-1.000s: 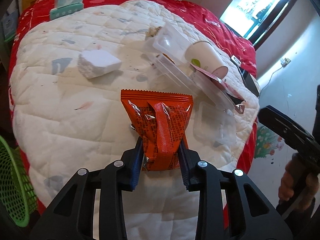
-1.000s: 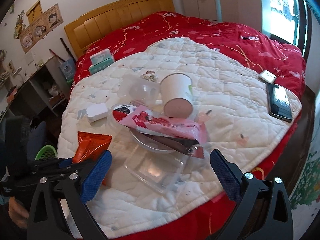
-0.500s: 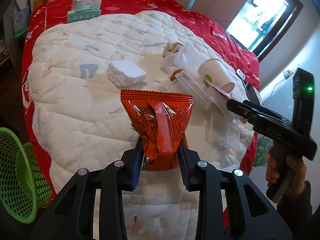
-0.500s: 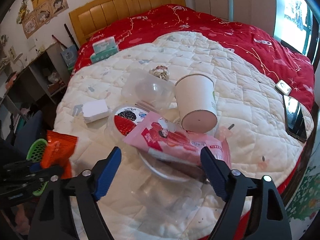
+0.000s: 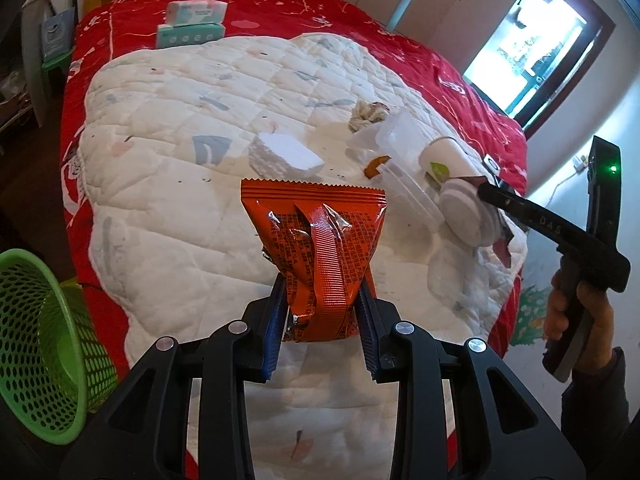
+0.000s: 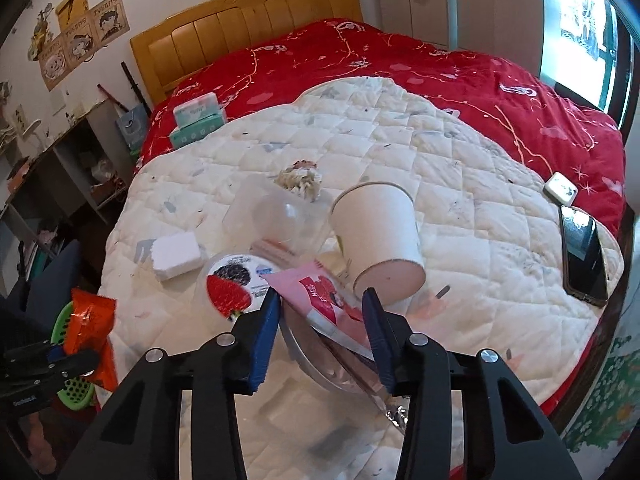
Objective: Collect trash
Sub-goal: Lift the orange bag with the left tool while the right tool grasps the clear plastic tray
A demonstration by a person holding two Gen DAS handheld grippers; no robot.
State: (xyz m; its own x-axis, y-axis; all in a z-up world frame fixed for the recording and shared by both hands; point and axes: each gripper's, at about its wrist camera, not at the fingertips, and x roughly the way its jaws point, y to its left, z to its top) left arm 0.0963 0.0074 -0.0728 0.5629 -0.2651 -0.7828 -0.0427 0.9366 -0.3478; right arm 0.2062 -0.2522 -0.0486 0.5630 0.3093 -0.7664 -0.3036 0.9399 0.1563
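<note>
**Left wrist view: orange wrapper gripped, basket next**

Left gripper has its jaws clenched on the orange snack wrapper, held upright above the white quilt — the carry step, by my judgement. Next comes a swing toward the green basket, low beside the quilt's near edge. Right gripper straddles the pink packet beside the paper cup, jaws closing but seemingly not yet clamped.

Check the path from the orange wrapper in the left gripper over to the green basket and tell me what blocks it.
Nothing visible blocks it. The left gripper holds the orange wrapper above the white quilt; the green basket sits open-topped off the bed's edge to the left, with only open air between them.
</note>
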